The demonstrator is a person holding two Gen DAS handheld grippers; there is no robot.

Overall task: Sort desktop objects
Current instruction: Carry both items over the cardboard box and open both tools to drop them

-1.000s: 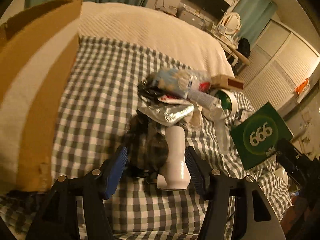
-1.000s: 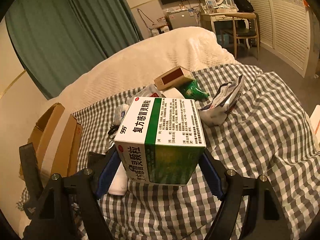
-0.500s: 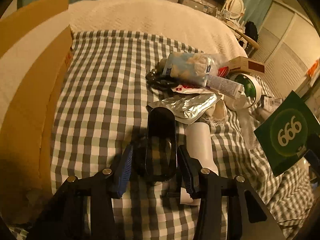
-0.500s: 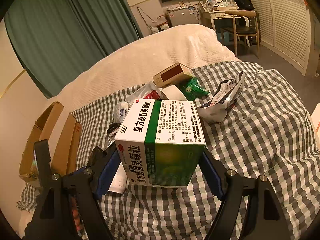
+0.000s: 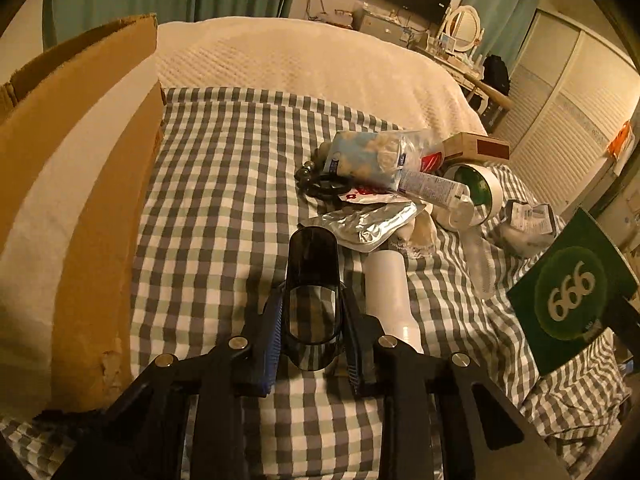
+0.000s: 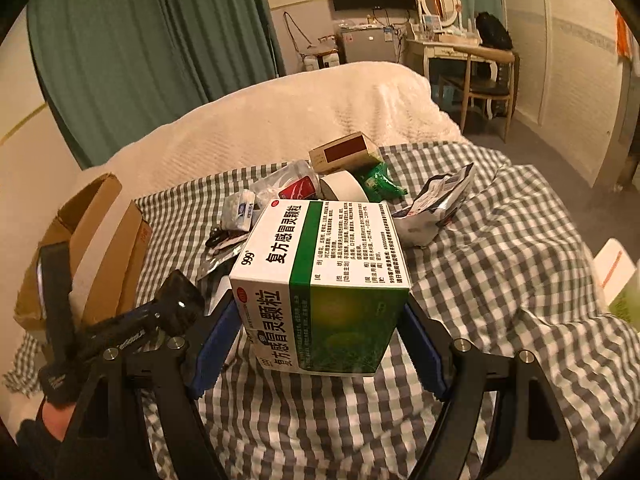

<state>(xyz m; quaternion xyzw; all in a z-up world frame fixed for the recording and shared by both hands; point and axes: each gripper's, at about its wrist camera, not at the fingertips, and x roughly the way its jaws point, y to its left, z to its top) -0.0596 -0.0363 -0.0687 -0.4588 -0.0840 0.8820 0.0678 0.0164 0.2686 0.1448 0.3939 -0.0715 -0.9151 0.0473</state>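
While my left jaws close, these are the readings:
Left claw (image 5: 311,328): pads on both sides of dark translucent case (image 5: 312,280), narrowing on it
Case: over checked cloth (image 5: 224,184), beside white bottle (image 5: 390,284)
Right claw (image 6: 320,336): pinching green-and-white medicine box (image 6: 320,276), held above the cloth
Cardboard box (image 5: 80,184): at left

White bottle (image 5: 390,280) partly behind the left tool (image 5: 312,334), cardboard box (image 5: 72,184) cut by the frame edge, medicine box (image 6: 320,280) hiding the roll of tape (image 6: 344,188).
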